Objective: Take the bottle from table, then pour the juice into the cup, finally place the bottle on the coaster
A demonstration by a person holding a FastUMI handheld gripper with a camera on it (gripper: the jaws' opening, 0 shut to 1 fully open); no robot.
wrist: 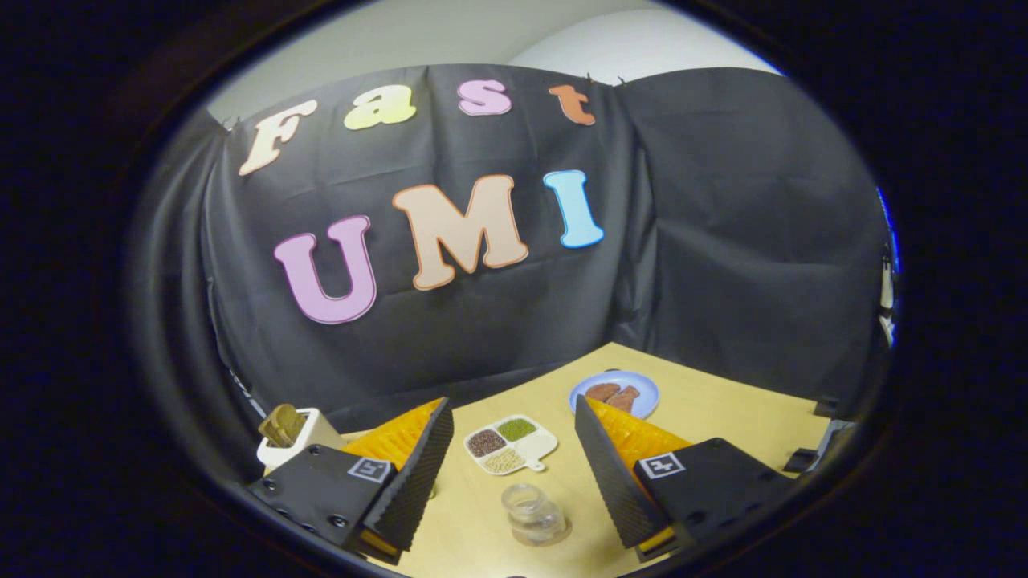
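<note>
Gripper view, contents as they lie:

1. Gripper (514, 482): you hold it high above the table (723, 409), jaws spread wide with nothing between the pads. From this height it looks down on the whole layout, which suits lining up on something below.
2. Clear glass vessel (534, 514): upright on the table, near, between the fingers and below them. Wide mouth, squat body, no liquid visible in it. You cannot settle whether it is the task's cup or a small bottle; judge it the cup by the open mouth.
3. Divided white dish (511, 444): just beyond the vessel, three compartments holding dark, green and pale grains.
4. Blue plate (642, 385): far right, carrying two brown pieces of food.
5. White holder (315, 429): far left, behind the left finger, brown slices standing in it.

No juice bottle or coaster can be made out here, so the stage of the task cannot be judged.
</note>
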